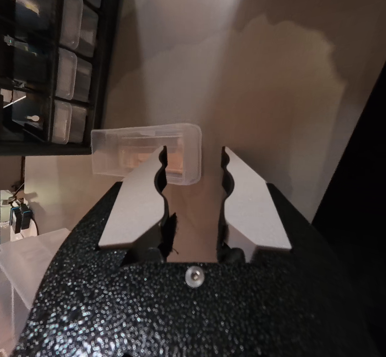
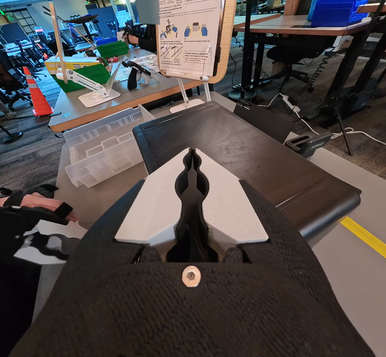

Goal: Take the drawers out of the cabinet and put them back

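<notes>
While its jaws are gaping empty, the left gripper (image 1: 194,148) is nearing a clear drawer (image 1: 146,154) jutting from the cabinet (image 1: 52,144); the right gripper (image 2: 192,150), closed on nothing, is hovering over or touching the cabinet top, likely to steady it.

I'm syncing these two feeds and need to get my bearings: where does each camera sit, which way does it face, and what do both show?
Left wrist view: sits on the open left gripper, rolled sideways, facing a clear plastic drawer sticking out of the black drawer cabinet.
Right wrist view: sits on the shut right gripper, above the cabinet's flat black top, facing the room; the person's strapped hand shows.
Shared: the cabinet and the left gripper.
</notes>
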